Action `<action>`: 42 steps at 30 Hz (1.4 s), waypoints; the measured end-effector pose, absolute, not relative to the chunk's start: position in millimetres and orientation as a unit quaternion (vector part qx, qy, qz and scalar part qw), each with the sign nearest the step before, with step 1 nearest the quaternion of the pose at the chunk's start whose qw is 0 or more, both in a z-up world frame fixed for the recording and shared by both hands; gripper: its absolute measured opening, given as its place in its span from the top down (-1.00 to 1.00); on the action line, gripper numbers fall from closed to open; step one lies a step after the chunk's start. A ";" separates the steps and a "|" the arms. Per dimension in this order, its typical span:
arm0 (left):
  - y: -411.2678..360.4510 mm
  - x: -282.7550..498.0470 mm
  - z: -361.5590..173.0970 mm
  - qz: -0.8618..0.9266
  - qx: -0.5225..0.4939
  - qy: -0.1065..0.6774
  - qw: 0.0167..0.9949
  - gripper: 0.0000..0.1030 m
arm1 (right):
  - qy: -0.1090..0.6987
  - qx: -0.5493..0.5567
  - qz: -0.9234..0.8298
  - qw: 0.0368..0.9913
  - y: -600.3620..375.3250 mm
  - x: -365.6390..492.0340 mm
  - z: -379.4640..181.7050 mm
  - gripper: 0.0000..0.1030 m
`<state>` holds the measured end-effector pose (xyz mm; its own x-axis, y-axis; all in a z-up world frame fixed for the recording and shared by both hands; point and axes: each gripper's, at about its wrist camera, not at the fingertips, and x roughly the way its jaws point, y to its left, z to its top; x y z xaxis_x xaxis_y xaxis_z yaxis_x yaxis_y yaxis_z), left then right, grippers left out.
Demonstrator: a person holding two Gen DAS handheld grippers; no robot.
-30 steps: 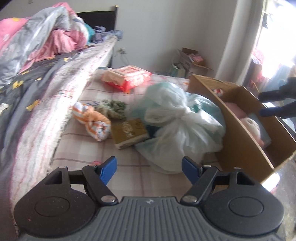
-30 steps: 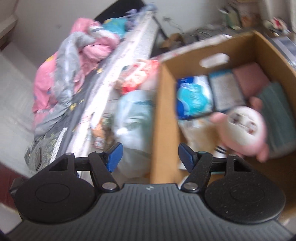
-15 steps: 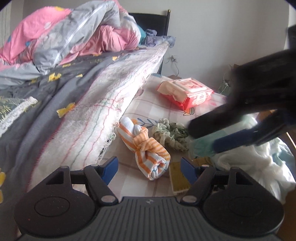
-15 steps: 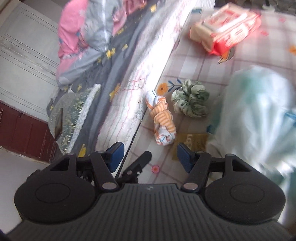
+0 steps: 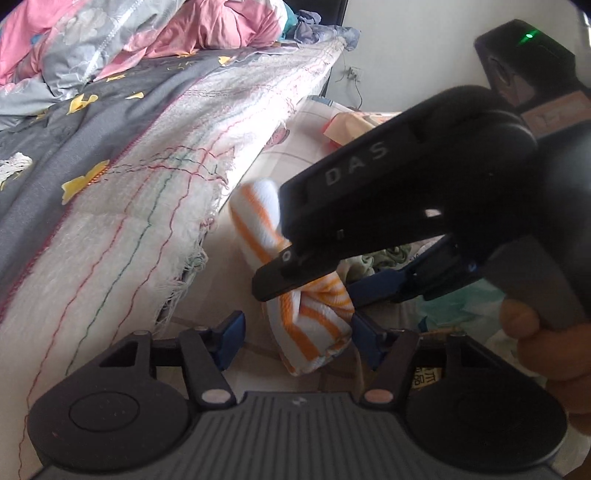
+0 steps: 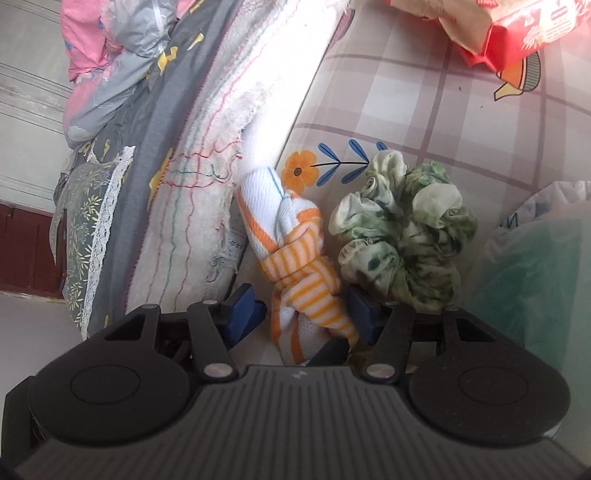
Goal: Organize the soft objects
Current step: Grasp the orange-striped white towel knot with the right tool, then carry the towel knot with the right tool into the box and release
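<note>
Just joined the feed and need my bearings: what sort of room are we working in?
Most likely a bedroom. A bed with a gray sheet and a rumpled pink quilt runs along the left. Beside it, a checked mat holds a knotted striped cloth and a green scrunchie.

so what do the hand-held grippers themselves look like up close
Each hand-held gripper has a ribbed dark grey base, two round black discs, black linkage arms with silver pivot pins, and blue pads on its fingers. The right hand-held gripper, seen from the left wrist, carries raised "DAS" lettering and a green light on its black housing.
</note>
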<state>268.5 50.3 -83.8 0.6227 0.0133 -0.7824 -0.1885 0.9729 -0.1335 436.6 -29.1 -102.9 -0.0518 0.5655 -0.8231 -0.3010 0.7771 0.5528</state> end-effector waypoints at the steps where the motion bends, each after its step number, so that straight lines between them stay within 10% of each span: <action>1: 49.4 269.6 -85.5 0.055 -0.101 0.435 0.893 -0.06 | 0.655 0.104 0.317 0.678 -28.1 437.7 -106.5 -0.03; 23: 30.6 194.4 4.9 0.016 -0.086 0.357 0.930 0.12 | 0.599 0.175 0.365 0.691 -67.1 391.5 -23.5 0.24; 42: -204.2 141.4 57.3 -0.300 -0.003 0.316 0.900 0.00 | 0.475 0.314 0.251 0.783 -384.3 251.1 78.4 0.24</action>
